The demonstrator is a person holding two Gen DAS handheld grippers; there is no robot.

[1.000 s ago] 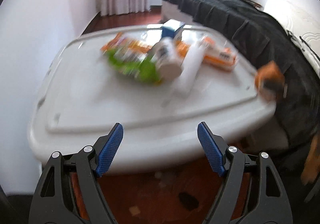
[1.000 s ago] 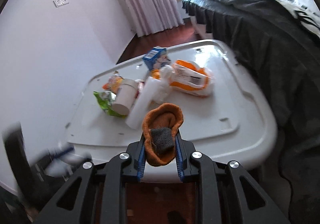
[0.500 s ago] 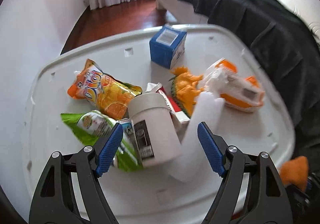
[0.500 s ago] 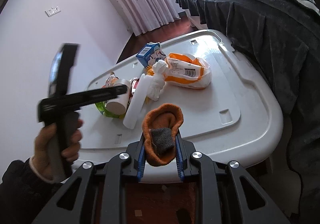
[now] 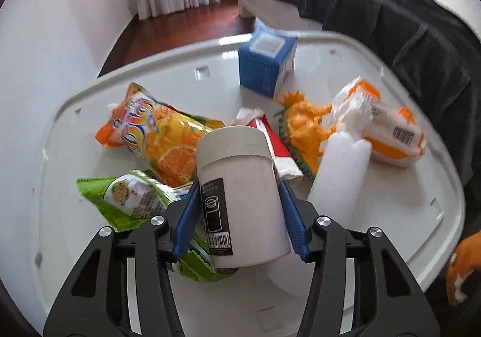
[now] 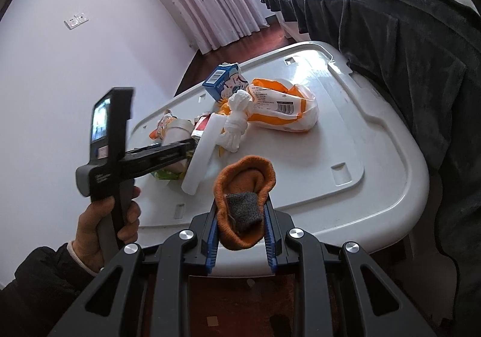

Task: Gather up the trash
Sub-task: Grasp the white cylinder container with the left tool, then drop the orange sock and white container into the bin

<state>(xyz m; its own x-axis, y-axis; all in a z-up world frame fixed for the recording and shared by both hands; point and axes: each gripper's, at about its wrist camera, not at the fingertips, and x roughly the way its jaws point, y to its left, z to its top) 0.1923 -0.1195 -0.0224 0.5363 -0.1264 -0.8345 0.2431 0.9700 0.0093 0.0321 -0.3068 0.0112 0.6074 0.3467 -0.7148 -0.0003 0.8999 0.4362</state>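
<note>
Left gripper, its blue pads having just been closing, now clamps both sides of the white cylindrical plastic jar with a black label, which lies atop the green snack wrapper on the white plastic bin lid. Its contents cannot be seen. Rightward lie an orange juice pouch, a blue carton and a white foam block. Only the right wrist view shows the hand on the left tool's handle, and the right gripper pinching an orange knitted sock with a grey patch near the lid's front edge.
</note>
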